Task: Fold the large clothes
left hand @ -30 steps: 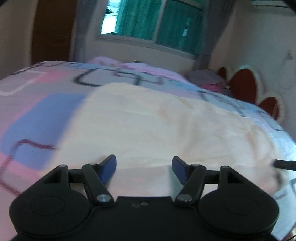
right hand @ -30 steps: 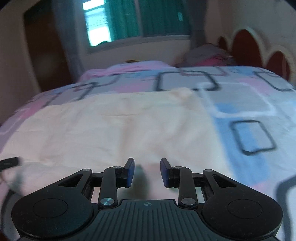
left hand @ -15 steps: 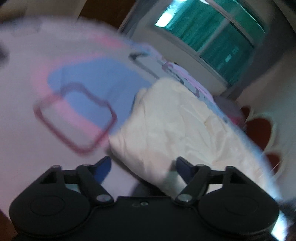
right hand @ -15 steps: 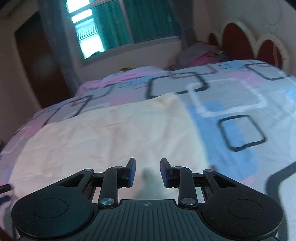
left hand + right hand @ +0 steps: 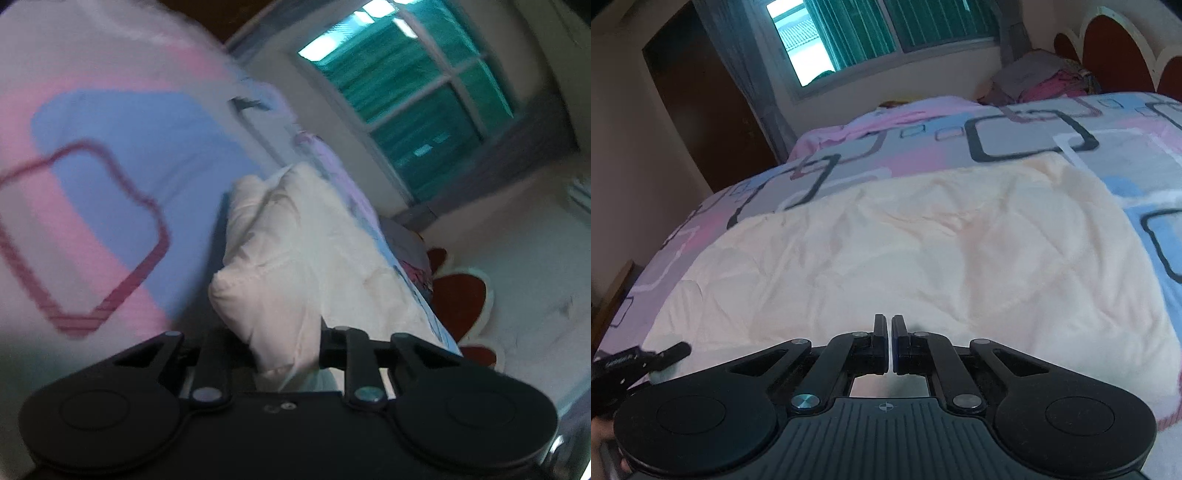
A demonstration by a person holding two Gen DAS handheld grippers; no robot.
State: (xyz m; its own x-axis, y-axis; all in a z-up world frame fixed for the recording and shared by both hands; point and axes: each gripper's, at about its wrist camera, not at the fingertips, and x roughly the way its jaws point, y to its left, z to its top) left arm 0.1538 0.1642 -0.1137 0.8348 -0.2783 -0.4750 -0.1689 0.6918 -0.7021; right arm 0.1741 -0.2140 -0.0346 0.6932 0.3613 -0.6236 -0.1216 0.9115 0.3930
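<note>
**Two corners to pinch before the cream cloth can be lifted**

Two grippers are working the near edge of the cream cloth (image 5: 916, 251), which is lying spread across the patterned bedspread (image 5: 1027, 140).

Nearest to me, my left gripper (image 5: 284, 354) is closing its jaws on the bunched near-left corner of the cloth. In the left wrist view the fabric is filling the gap between the fingers and the pads seem to be pressing into it, so I am reading this as a grip that is forming. The view is tilted and blurred, so I cannot tell how much fabric is caught.

My right gripper (image 5: 889, 332) is sitting with its fingers drawn together at the near edge further to the right. Whether a thin layer of hem is pinched between them I cannot tell; only a dark slit shows there.

To do this step well, I am judging that both pinches should take the hem itself, not a loose ridge above it, and should catch only the cloth and none of the bedspread under it. The two hands should rise together so the edge stays taut and straight.

Further out, the cloth is running with its long axis from side to side across the bed, its far edge lying roughly parallel to the near one and facing the window (image 5: 849, 33). Its surface is wrinkled but mostly flat.
</note>
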